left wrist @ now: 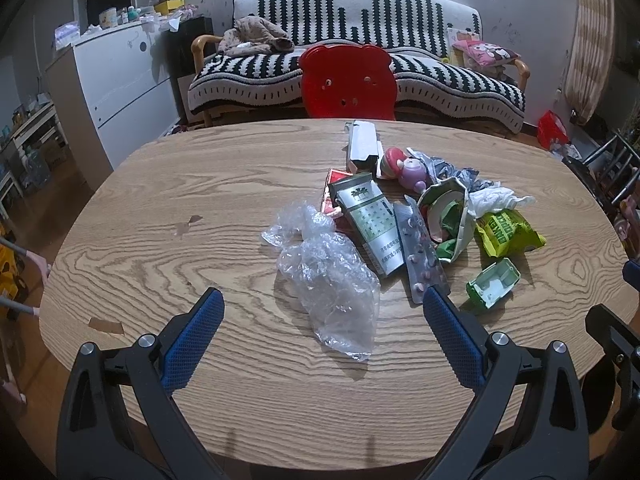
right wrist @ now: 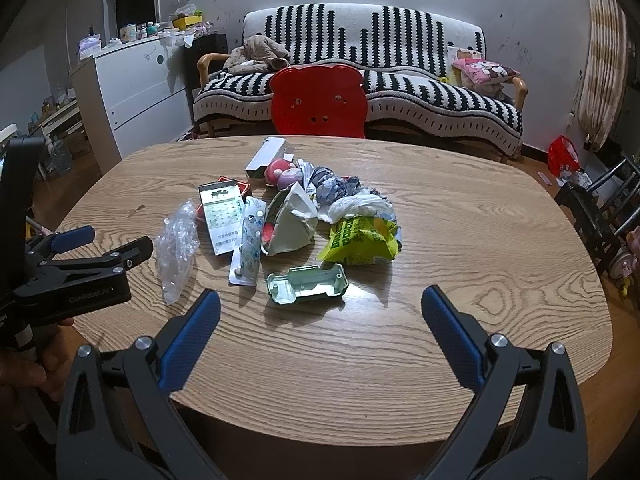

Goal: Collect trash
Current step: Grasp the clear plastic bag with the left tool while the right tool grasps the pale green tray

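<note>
Wood-grain oval table [left wrist: 168, 208] is filling the lower half of both views, with a black-and-white striped sofa [left wrist: 360, 48] sitting along the back wall and a red bear-shaped chair back [left wrist: 348, 82] poking up just behind the far edge. Trash is lying in a loose heap right of centre in the left wrist view: a crumpled clear plastic bag [left wrist: 332, 280] is sprawling nearest the camera, touching a green-and-white carton [left wrist: 368, 220] that is resting beside a silver blister pack [left wrist: 420, 252]. A torn paper cup [left wrist: 448, 216] is leaning against the blister pack, a yellow-green snack wrapper [left wrist: 508, 232] is sitting to its right, and a small green plastic tray [left wrist: 492, 284] is lying apart at the near right. Further back, a grey cardboard box [left wrist: 362, 144] and a pink-purple toy figure [left wrist: 412, 170] are sitting close together beside crumpled paper. The left gripper [left wrist: 324, 304] is hovering low over the near table edge, its blue-padded fingers [left wrist: 200, 328] spread wide on either side of the plastic bag, gripping nothing. The right gripper [right wrist: 320, 304] is likewise spread wide and empty, with the green tray just ahead between its fingertips, and the left gripper is showing at the far left of that frame with a hand [right wrist: 24, 368] wrapped around its handle.
</note>
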Tool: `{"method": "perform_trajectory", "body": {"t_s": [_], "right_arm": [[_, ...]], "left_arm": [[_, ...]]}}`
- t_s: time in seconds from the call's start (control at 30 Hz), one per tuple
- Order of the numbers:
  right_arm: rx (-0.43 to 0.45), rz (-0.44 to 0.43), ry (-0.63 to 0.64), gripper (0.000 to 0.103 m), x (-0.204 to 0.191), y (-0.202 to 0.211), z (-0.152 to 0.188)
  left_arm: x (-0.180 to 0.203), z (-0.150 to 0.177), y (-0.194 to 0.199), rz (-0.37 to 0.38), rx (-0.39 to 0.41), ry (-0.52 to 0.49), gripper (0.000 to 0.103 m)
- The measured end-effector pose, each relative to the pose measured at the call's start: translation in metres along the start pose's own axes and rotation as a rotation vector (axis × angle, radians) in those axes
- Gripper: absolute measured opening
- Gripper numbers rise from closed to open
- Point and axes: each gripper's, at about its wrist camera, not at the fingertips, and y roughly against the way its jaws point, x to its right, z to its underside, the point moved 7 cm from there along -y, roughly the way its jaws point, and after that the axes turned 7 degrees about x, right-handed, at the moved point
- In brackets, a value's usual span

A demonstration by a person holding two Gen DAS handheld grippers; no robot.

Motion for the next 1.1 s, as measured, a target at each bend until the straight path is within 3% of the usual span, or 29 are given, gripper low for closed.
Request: {"method": "perform_trajectory", "body": {"t_s": [0.27, 0.47, 0.73, 0.9, 0.97, 1.0, 1.07, 1.1], "right_arm": [[-0.056, -0.056, -0.013, 0.097, -0.003, -0.026, 0.016], [-0.108, -0.062, 0.001, 0.097, -0.004, -0.071, 0.027], [-0.152, -0.014, 0.106, 0.097, -0.005, -0.129, 0.038], [-0.198, -0.052, 0.044, 0.097, 0.001, -0.152, 0.041], [-0.210, -0.069, 0.043, 0.079, -0.001, -0.155, 0.042], [-0.209, -0.056, 0.055, 0.079, -0.001, -0.155, 0.041], [-0.204, -0.069, 0.057, 0.079, -0.004, -0.153, 0.039], [-0.194, -0.062, 0.062, 0.079, -0.006, -0.151, 0.037]], "left_arm": [[-0.013, 0.015, -0.020, 0.009, -0.048, -0.013, 0.097], [-0.018, 0.016, -0.058, -0.002, -0.074, 0.022, 0.097], [-0.007, 0.014, -0.104, 0.007, -0.123, 0.018, 0.097], [0.003, 0.009, -0.113, 0.031, -0.115, 0.002, 0.096], [0.005, 0.007, -0.113, 0.046, -0.106, 0.002, 0.080], [0.006, 0.008, -0.112, 0.060, -0.113, 0.008, 0.073], [0.005, 0.011, -0.112, 0.075, -0.138, 0.028, 0.042], [0.004, 0.013, -0.112, 0.085, -0.157, 0.044, 0.034]]}}
